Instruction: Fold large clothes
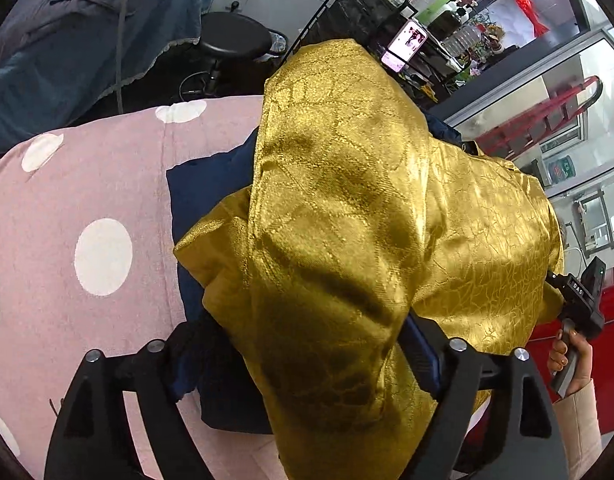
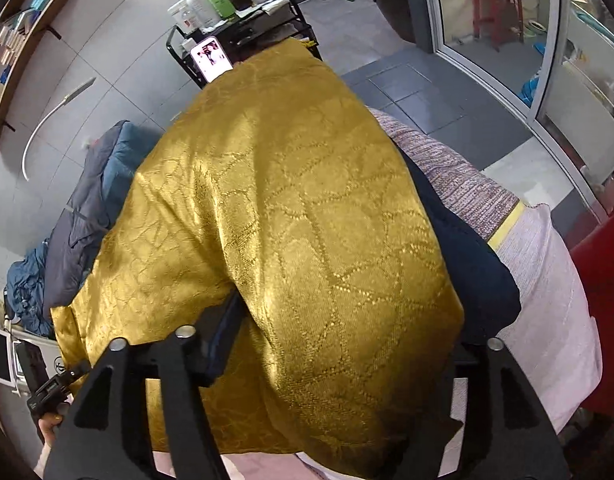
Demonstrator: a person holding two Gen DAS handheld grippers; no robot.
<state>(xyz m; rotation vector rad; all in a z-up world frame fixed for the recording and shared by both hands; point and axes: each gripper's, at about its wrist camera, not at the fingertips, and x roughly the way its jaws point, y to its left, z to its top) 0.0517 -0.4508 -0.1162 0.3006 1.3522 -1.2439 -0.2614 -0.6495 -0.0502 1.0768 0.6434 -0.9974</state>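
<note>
A shiny gold patterned garment (image 1: 347,216) with dark navy parts (image 1: 203,188) is held up over a pink sheet with white dots (image 1: 87,200). In the left wrist view my left gripper (image 1: 307,344) is shut on the gold cloth, which drapes over and between its fingers (image 1: 455,364). In the right wrist view the same gold garment (image 2: 291,240) fills the middle and my right gripper (image 2: 339,344) is shut on it. The cloth hides both sets of fingertips. The right gripper's handle and hand (image 1: 579,320) show at the left view's right edge.
A black trolley with bottles and a phone (image 2: 211,56) stands behind the bed. A blue-grey quilt (image 1: 67,40) and a black stool (image 1: 231,40) lie beyond. A red object (image 2: 603,248) and glass doors are on the right. A knitted pink cloth (image 2: 459,176) lies on the bed.
</note>
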